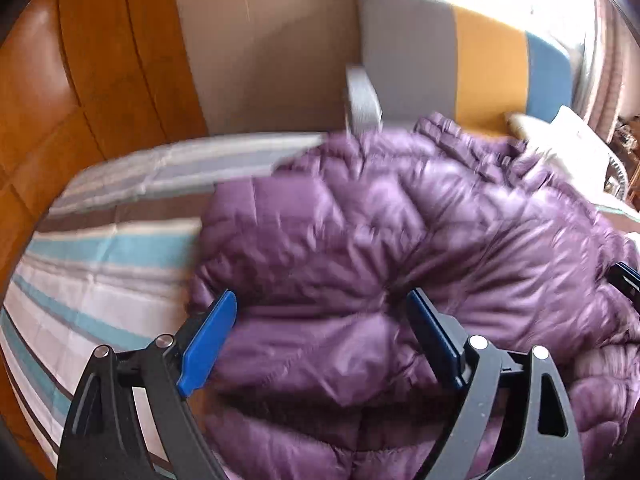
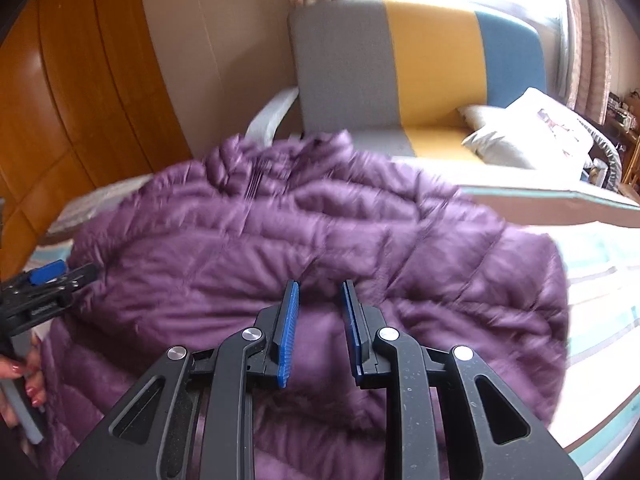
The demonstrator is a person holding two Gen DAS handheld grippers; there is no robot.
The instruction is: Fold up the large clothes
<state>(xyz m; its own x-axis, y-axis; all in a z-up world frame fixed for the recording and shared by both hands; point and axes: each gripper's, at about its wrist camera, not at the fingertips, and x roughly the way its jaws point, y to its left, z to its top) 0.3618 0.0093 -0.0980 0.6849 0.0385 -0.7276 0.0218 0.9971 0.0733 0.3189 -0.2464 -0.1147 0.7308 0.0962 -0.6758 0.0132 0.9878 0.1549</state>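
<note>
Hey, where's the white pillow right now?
The white pillow lies on the sofa seat at the upper right of the right wrist view, beyond the purple puffer jacket spread on the striped bed.

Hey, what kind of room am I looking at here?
Most likely a bedroom at home. A purple puffer jacket lies on a bed with a striped sheet, a white pillow sits near the padded headboard, and curtains hang by a bright window.
</note>
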